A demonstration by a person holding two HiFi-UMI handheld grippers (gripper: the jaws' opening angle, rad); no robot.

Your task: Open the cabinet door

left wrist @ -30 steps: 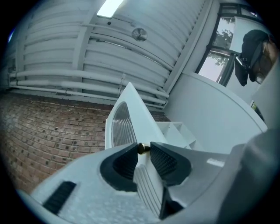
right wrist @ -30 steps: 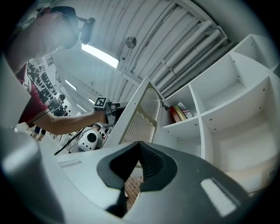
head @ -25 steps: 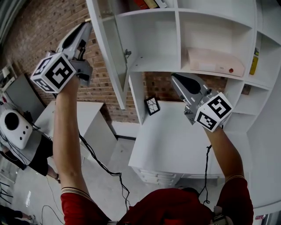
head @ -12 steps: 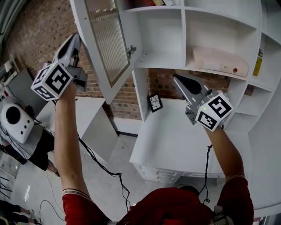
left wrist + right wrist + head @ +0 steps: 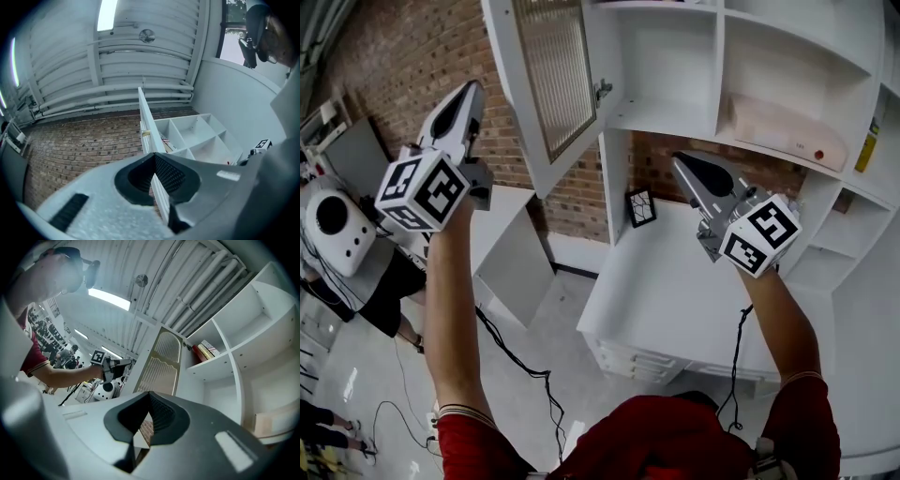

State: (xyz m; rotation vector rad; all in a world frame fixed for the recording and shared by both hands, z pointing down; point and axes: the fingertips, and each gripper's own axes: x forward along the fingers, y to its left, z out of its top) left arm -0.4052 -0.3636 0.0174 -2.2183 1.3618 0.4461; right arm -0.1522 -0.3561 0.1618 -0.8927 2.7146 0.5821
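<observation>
My left tool (image 5: 472, 89) is pressed together with nothing between its pads (its own view shows the two ribbed faces meeting at the tip). It points upward in front of the brick wall (image 5: 384, 66), near the cabinet door (image 5: 555, 70) on its left side and clear of it. My right tool (image 5: 677, 161) is likewise closed and empty. I hold it over the white desk (image 5: 675, 291), under one of the shelves.

The cabinet door is a white frame round a ribbed glass panel. It stands swung out from the white shelving unit (image 5: 670, 66) on a hinge (image 5: 602, 90) at its right edge, so the compartment behind it lies open. In the compartment to the right of that lies a flat pinkish box (image 5: 778, 131). A small black-framed card (image 5: 641, 207) leans at the back of the desk against the brick.

The right gripper view shows books (image 5: 202, 351) on a higher shelf. Down to my left sit a white round device (image 5: 333, 225) and black cables (image 5: 520, 361) trailing over the floor.
</observation>
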